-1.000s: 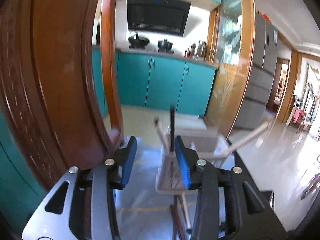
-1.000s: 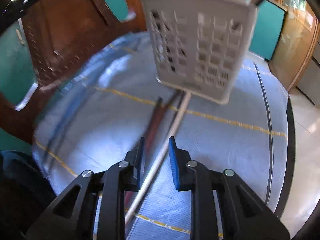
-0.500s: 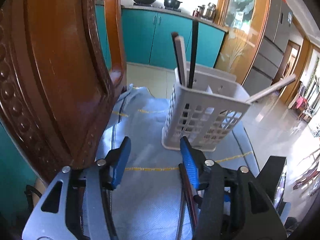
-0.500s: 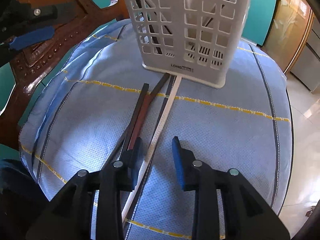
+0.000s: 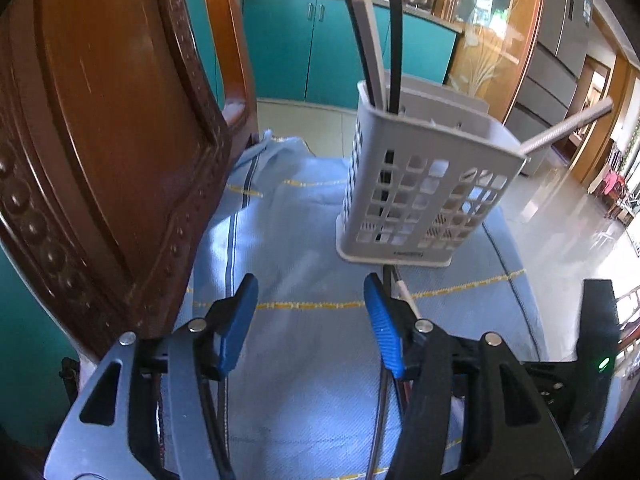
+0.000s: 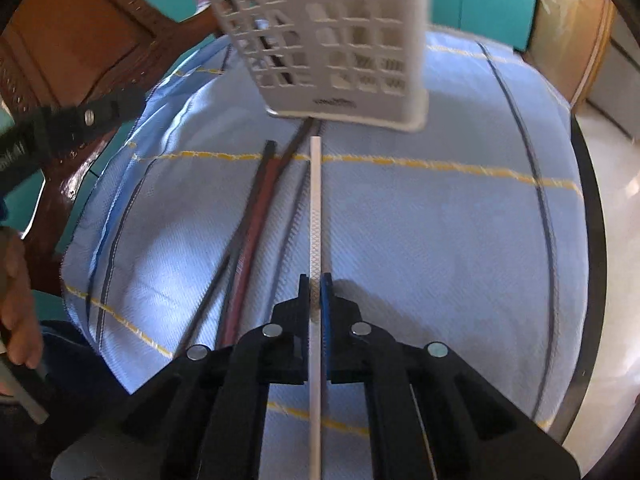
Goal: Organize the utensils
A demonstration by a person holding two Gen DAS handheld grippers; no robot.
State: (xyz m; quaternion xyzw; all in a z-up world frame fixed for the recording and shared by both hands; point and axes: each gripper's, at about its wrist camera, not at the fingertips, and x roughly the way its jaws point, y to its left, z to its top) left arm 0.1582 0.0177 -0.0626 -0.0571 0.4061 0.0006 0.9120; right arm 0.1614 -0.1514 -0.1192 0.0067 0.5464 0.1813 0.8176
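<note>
White chopstick (image 6: 315, 216) pinched, far tip blurred (perhaps lifted)

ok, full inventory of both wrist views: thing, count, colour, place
utensil basket: 1, white, upright on cloth
chopsticks in basket: about 4, black, grey, silver, sticking out the top
loose chopsticks: about 3, dark and reddish, flat on cloth before basket
white chopstick: 1, in right jaws
cloth: 1, light blue, yellow lines, covering table
chair: 1, brown wood, left
left gripper: open, empty
right gripper: shut on white chopstick
</note>
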